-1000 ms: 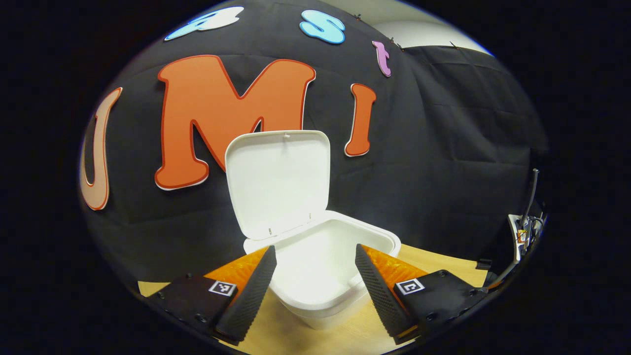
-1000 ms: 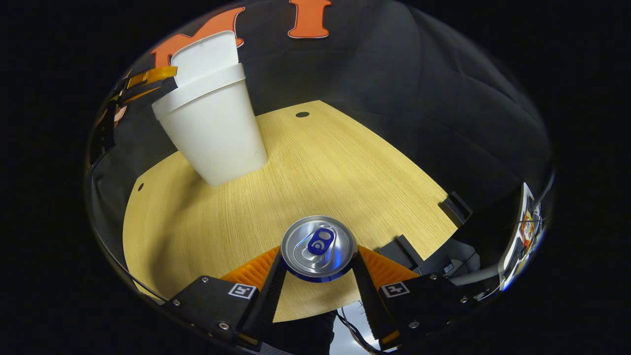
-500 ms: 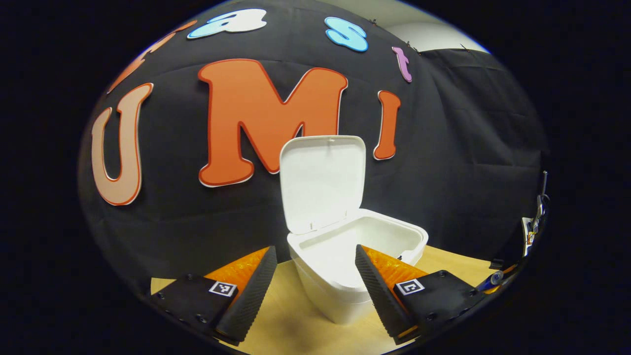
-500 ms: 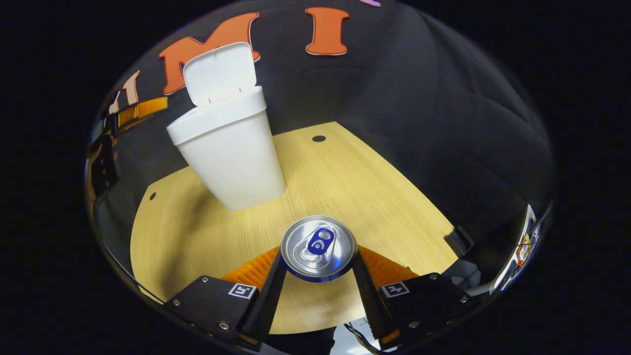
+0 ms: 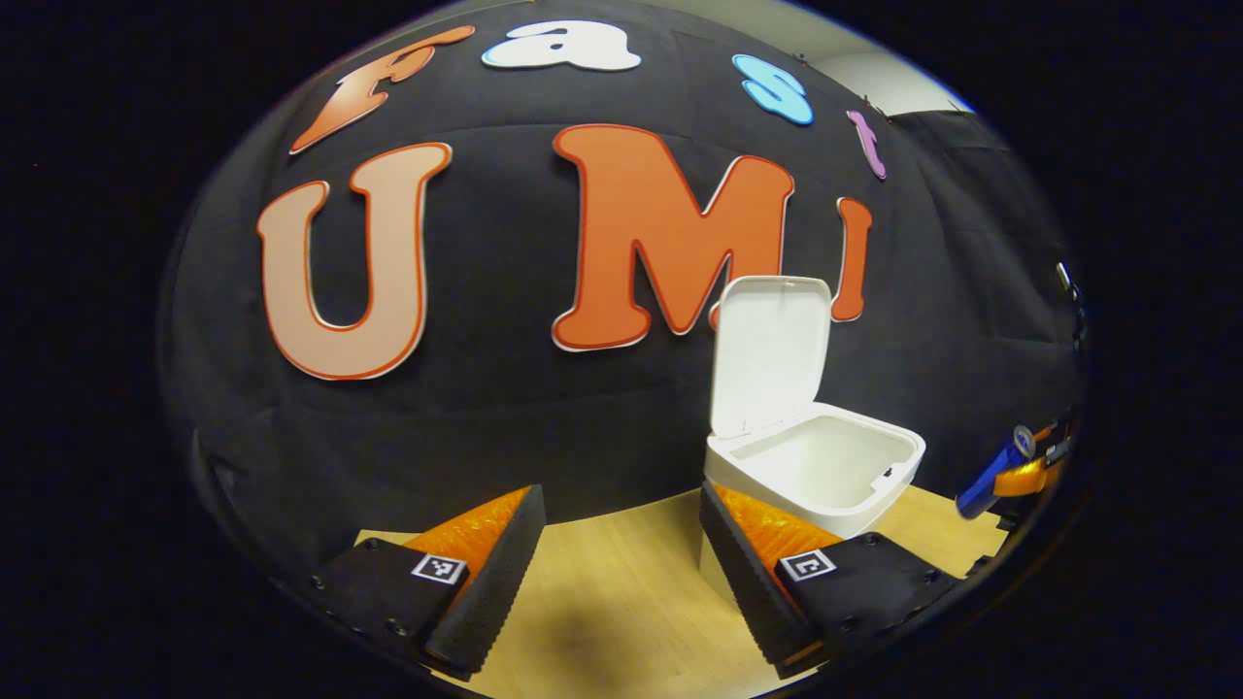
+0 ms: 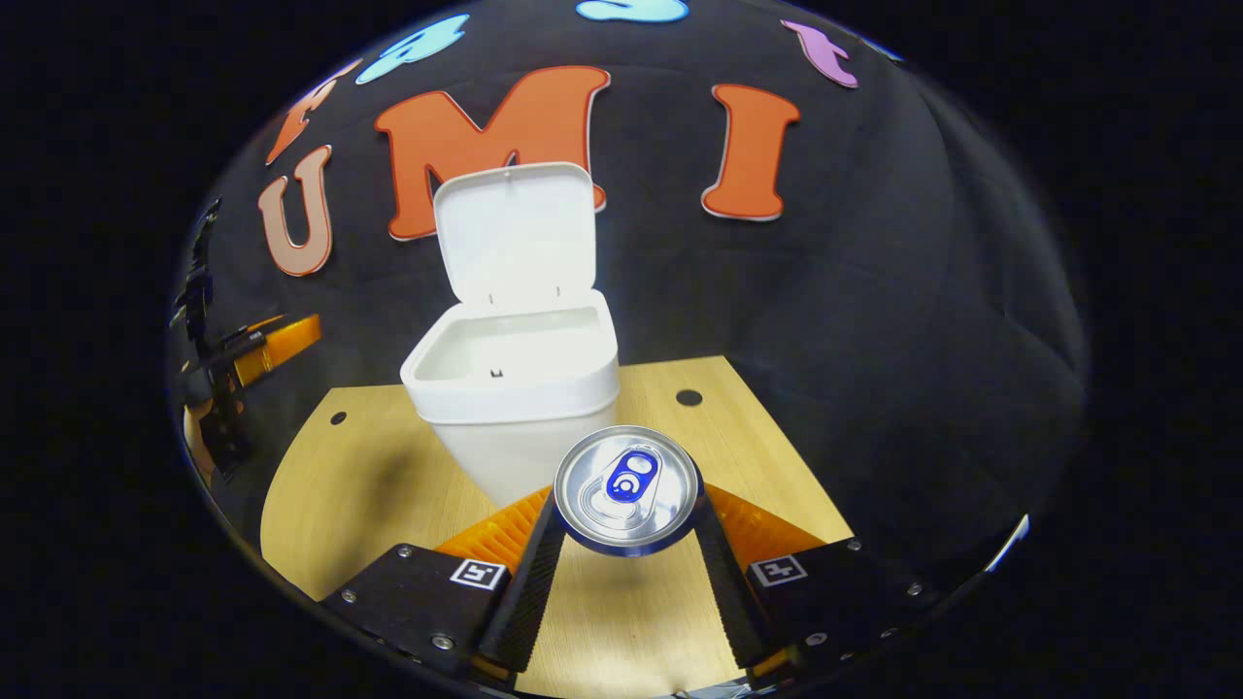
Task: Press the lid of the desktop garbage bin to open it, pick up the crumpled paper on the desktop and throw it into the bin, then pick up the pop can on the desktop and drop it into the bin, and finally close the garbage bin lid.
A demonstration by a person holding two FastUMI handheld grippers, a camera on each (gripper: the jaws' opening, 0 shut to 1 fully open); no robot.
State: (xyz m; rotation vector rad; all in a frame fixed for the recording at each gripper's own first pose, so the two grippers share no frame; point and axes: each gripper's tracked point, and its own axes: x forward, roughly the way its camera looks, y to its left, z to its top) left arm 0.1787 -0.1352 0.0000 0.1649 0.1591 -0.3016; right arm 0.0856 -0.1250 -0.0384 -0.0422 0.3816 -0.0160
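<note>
Right gripper clamps the pop can just before the open-lidded bin.

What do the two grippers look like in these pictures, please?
The left gripper and the right gripper look the same. Each has two long wedge-shaped fingers with a finely ribbed inner face. The fingers sit on black blocks with small screws, and each block carries a small square black-and-white marker. Ribbed orange parts lie behind the fingers.
</note>
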